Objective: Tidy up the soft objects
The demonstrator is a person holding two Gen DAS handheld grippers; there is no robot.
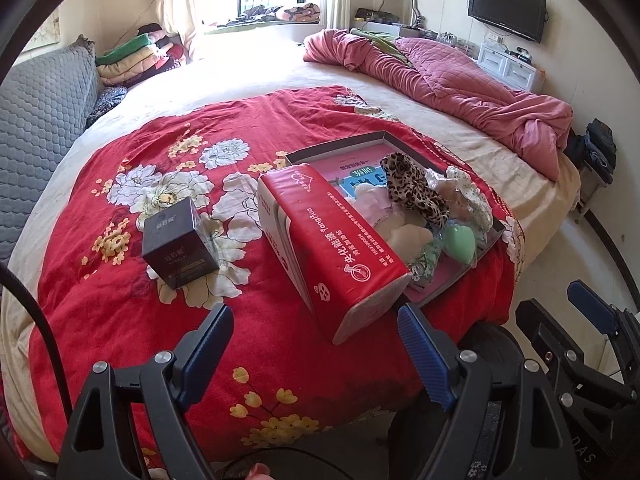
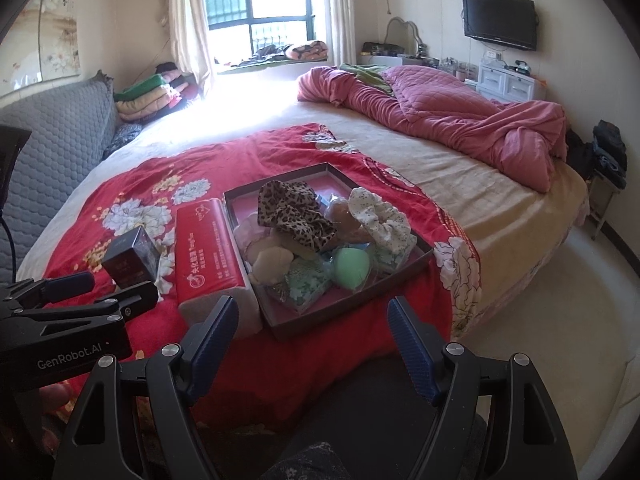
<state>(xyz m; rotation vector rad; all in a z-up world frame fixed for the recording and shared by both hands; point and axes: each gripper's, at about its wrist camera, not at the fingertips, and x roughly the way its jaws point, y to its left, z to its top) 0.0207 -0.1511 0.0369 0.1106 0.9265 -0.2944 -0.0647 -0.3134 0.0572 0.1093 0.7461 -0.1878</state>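
Observation:
A shallow dark box tray (image 2: pixel 362 300) with a pink floor lies on the red floral blanket (image 2: pixel 160 184). In it are a leopard-print scrunchie (image 2: pixel 296 212), a white floral scrunchie (image 2: pixel 384 216), a green sponge (image 2: pixel 352 268), cream puffs (image 2: pixel 272 264) and small packets. A red tissue pack (image 2: pixel 208 256) lies against the tray's left side; in the left wrist view the pack (image 1: pixel 332 248) and tray (image 1: pixel 340 148) are just ahead. My left gripper (image 1: pixel 316 344) is open and empty, near the pack's front end. My right gripper (image 2: pixel 312 336) is open and empty, in front of the tray.
A small dark box (image 1: pixel 180 252) stands on the blanket left of the tissue pack. A crumpled pink quilt (image 2: pixel 460 120) lies at the bed's far right. A grey quilted headboard (image 2: pixel 52 148) is at left. Folded blankets (image 2: pixel 156 96) are stacked by the window. Floor lies right of the bed.

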